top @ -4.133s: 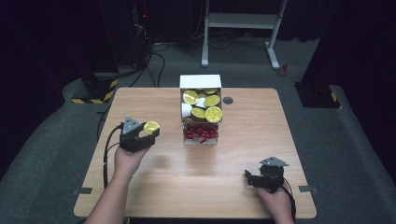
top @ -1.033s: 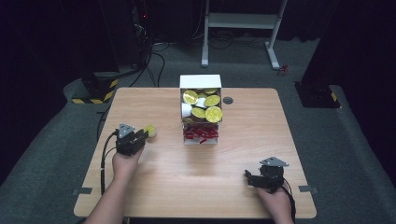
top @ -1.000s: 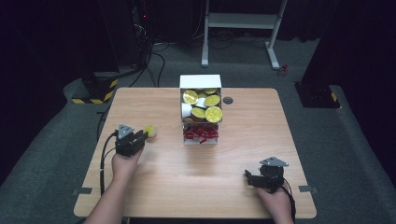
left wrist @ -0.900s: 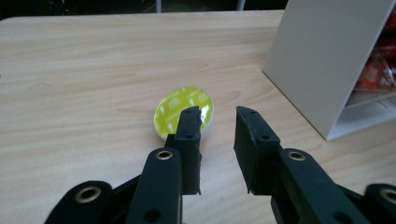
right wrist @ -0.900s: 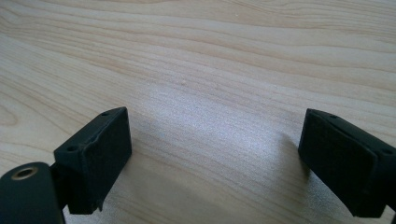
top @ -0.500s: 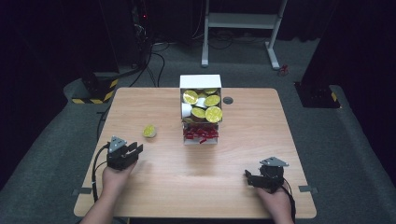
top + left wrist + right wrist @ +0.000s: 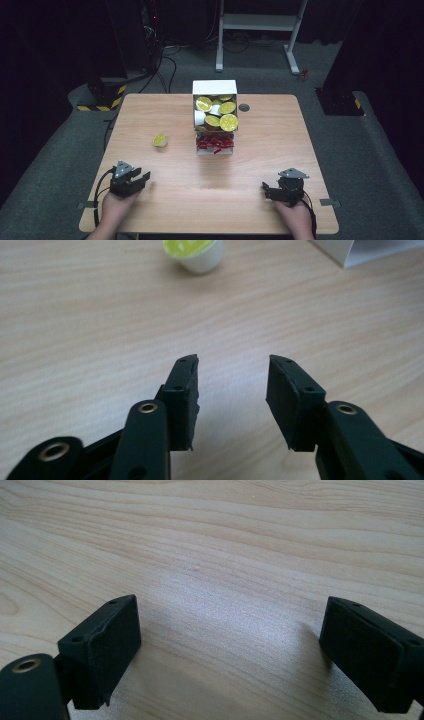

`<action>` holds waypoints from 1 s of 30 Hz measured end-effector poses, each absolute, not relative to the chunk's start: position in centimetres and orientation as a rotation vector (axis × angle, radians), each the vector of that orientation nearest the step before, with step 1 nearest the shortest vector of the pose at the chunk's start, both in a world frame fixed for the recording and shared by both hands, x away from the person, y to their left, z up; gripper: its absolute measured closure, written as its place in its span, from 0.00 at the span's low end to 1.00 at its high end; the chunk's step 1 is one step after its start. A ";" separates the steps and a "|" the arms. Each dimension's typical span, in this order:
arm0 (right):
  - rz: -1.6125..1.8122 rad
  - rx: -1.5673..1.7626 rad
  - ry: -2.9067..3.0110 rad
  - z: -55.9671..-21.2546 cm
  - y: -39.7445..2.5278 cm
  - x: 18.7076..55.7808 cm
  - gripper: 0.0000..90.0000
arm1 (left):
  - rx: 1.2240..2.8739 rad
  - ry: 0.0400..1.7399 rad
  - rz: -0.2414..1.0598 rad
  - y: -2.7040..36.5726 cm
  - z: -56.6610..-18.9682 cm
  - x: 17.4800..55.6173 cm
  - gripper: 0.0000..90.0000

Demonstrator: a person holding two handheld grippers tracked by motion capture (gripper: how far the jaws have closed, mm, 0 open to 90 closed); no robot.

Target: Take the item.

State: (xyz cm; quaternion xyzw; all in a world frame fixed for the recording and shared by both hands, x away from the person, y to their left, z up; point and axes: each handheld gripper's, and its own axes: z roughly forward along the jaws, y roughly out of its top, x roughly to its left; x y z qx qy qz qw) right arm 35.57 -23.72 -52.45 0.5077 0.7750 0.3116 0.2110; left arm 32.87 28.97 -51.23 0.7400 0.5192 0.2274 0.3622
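On light wooden surface, small white cup with yellow foil lid stands left of white box. Probably light and crushable; hold its sides. Left claw and right claw are apart, empty.

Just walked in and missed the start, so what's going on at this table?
A person holds a gripper in each hand near the table's front edge. One yellow-lidded cup stands alone on the wood, left of a white box full of similar cups. The left gripper is open and empty, pointing towards that cup with bare table between them. The right gripper is also open and empty, low over the wood.
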 end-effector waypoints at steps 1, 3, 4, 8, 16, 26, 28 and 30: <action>0.866 1.411 2.154 -52.4 -23.7 35.6 0.11 | 1.915 1.337 0.583 29.1 -51.3 32.7 0.60; 0.866 1.411 2.154 -52.4 -23.7 35.6 0.11 | 1.928 1.348 0.586 29.5 -51.4 32.2 0.59; 0.866 1.411 2.153 -52.4 -23.7 35.6 0.11 | 1.928 1.351 0.584 29.6 -51.5 32.1 0.57; 0.866 1.412 2.152 -52.4 -23.7 35.5 0.11 | 1.956 1.357 0.579 30.2 -51.9 31.5 0.52; 0.867 1.417 2.150 -52.4 -23.7 35.5 0.11 | 1.946 1.374 0.574 31.4 -52.7 30.6 0.29; 0.868 1.418 2.150 -52.4 -23.7 35.5 0.11 | 1.985 1.365 0.593 31.0 -53.0 30.5 0.12; 0.868 1.418 2.151 -52.4 -23.7 35.5 0.11 | 1.981 1.369 0.596 31.0 -53.0 30.5 0.12; 0.867 1.417 2.150 -52.4 -23.7 35.5 0.11 | 1.978 1.374 0.600 31.0 -53.0 30.5 0.12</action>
